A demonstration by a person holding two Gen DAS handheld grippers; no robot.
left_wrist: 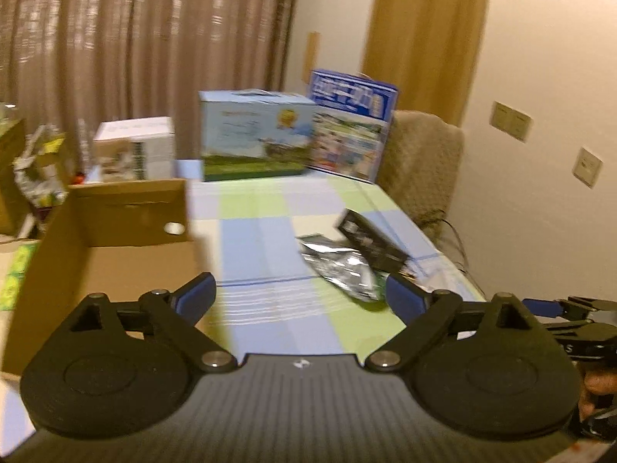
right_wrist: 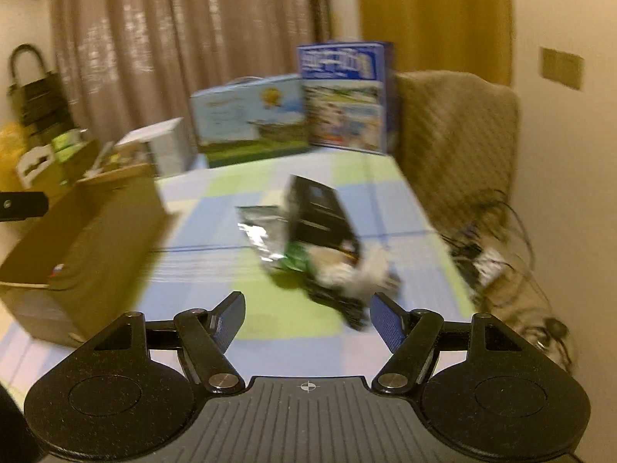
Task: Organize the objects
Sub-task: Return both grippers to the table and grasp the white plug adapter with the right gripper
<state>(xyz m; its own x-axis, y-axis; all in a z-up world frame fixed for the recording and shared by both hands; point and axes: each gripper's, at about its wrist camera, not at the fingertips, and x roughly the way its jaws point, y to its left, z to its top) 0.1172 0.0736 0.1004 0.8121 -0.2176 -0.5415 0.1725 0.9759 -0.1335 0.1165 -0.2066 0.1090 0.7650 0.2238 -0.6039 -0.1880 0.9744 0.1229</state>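
A silver foil packet (left_wrist: 339, 266) and a black box (left_wrist: 372, 237) lie on the checked tablecloth (left_wrist: 262, 231), right of centre. In the right wrist view the foil packet (right_wrist: 262, 231), the black box (right_wrist: 320, 212) and a blurred pile of white and green items (right_wrist: 347, 270) lie just ahead. An open cardboard box (left_wrist: 108, 247) stands at the left; it also shows in the right wrist view (right_wrist: 88, 243). My left gripper (left_wrist: 300, 293) is open and empty above the table. My right gripper (right_wrist: 306, 312) is open and empty, short of the pile. The right gripper also shows at the left wrist view's right edge (left_wrist: 578, 316).
Two printed cartons (left_wrist: 254, 135) (left_wrist: 349, 131) and a white box (left_wrist: 135, 148) stand at the table's far edge before curtains. A fleece-covered chair (left_wrist: 422, 166) stands at the right, with cables (right_wrist: 482, 258) beside it. Clutter fills the left side (left_wrist: 38, 166).
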